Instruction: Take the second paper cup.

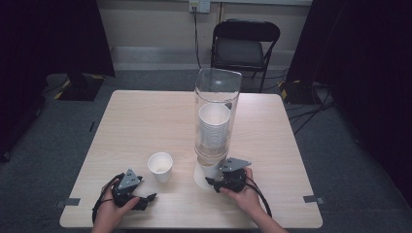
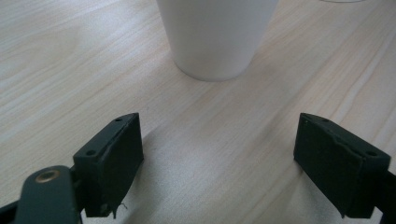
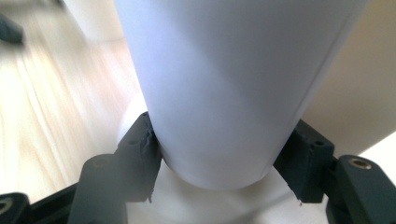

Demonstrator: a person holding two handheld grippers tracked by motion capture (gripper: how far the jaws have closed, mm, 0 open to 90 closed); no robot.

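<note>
A tall clear tube [image 1: 217, 92] stands on the wooden table [image 1: 141, 121] with a stack of white paper cups [image 1: 214, 127] inside it. The lowest cup [image 3: 224, 84] hangs out of the tube's bottom above a white base [image 1: 200, 178]. My right gripper [image 1: 213, 183] [image 3: 219, 163] is shut on that cup, one pad pressed against each side near its bottom. A single white cup [image 1: 161, 166] [image 2: 217, 37] stands upright to the left of the tube. My left gripper [image 1: 148, 199] [image 2: 219, 163] rests low near the table's front edge, just short of the single cup, open with only bare table between its jaws.
A black folding chair [image 1: 244, 46] stands behind the table's far edge. Dark curtains hang on both sides of the room, and cables lie on the floor at the right. Bare wood stretches across the table's left and far parts.
</note>
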